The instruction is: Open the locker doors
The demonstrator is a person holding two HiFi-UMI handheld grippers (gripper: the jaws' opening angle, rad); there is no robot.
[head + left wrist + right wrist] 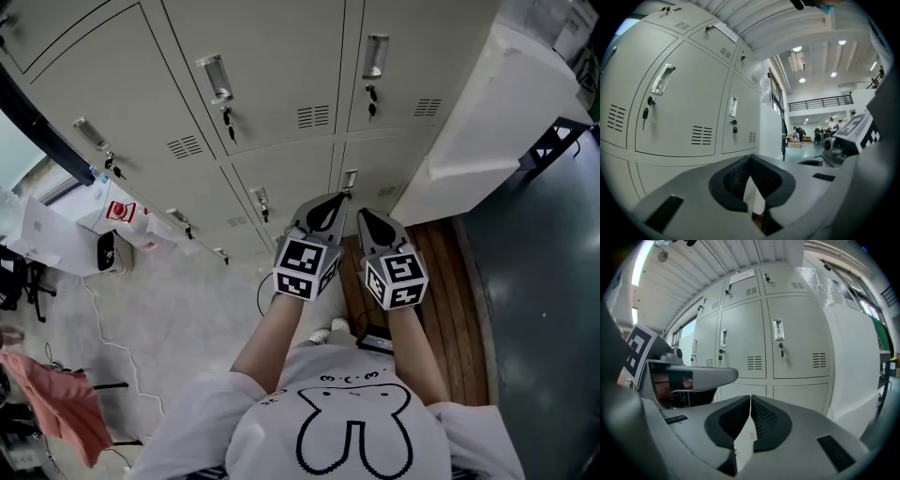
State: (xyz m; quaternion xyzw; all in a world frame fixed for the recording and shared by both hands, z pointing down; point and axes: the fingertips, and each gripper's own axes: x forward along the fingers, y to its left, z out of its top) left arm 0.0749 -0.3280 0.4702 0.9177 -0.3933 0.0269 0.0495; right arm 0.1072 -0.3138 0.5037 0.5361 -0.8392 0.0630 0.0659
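Head view, from the left: a white container [120,212] with a red label sits low beside the bank of locker doors [272,56]. Every door is shut, and keys hang from the locks under the recessed handles. The left hand-held gripper [336,200] is closed on nothing, with its tips just short of a lower-row handle [350,178]. The right hand-held gripper [365,215], close beside it, is likewise closed and empty.

This looks like the approach. The jaws likely need to part before they arrive, so that one finger can slip into the handle recess. The pull should then follow the door's swing rather than drag sideways, keeping clear of the hanging key.

The container's print is too small to read. A paper label [742,274] on an upper door is equally illegible.
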